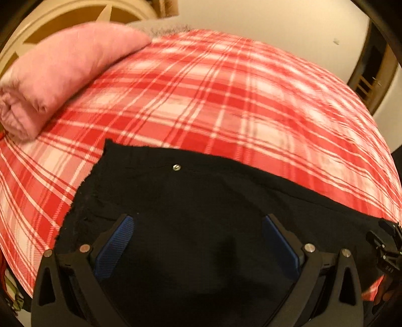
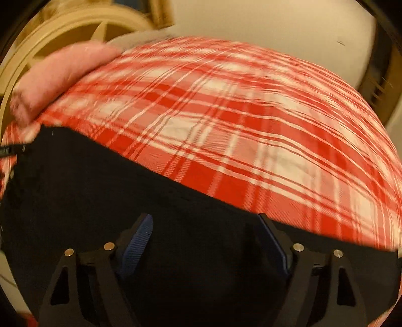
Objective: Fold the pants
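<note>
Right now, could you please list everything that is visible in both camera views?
pants: one, black, lying on the plaid cloth at the near edge, under both grippers
small metal stud: one, silver, near the pants' far edge
plaid cloth: one, red and white, covering the surface
folded fabric: one, pink, on the plaid cloth, far left
round wooden frame: one, cream, behind the pink fabric
wall: pale, in the background
left gripper: black with blue pads, jaws open over the pants
right gripper: black with blue pads, jaws open over the pants
</note>
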